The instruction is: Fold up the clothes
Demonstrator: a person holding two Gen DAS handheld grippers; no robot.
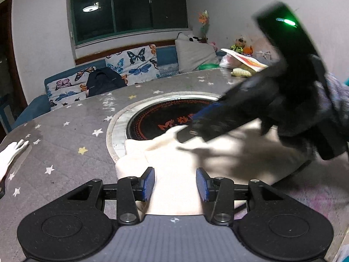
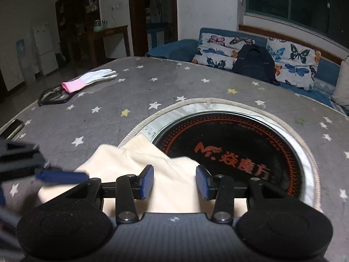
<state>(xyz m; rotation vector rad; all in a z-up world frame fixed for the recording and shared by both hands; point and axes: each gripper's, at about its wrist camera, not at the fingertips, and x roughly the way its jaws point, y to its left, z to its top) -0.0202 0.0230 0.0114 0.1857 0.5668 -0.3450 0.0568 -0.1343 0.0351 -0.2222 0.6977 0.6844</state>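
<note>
A cream garment (image 1: 174,187) lies bunched on the grey star-print table cover (image 1: 65,135), its far edge over the rim of the round black hotplate (image 1: 157,118). My left gripper (image 1: 175,184) is open, its blue pads on either side of the cloth. The right gripper (image 1: 250,109), blurred, reaches in from the right above the garment. In the right wrist view the garment (image 2: 174,181) lies between the open right gripper (image 2: 174,182) pads. The left gripper's blue fingers (image 2: 63,175) show blurred at the left edge of the cloth.
A white glove with a pink cuff (image 2: 89,79) lies on the table's far left, beside a black frame (image 2: 52,96). A phone (image 2: 13,126) lies at the left edge. A butterfly-print sofa (image 2: 261,52) with a black backpack (image 2: 255,62) stands behind the table.
</note>
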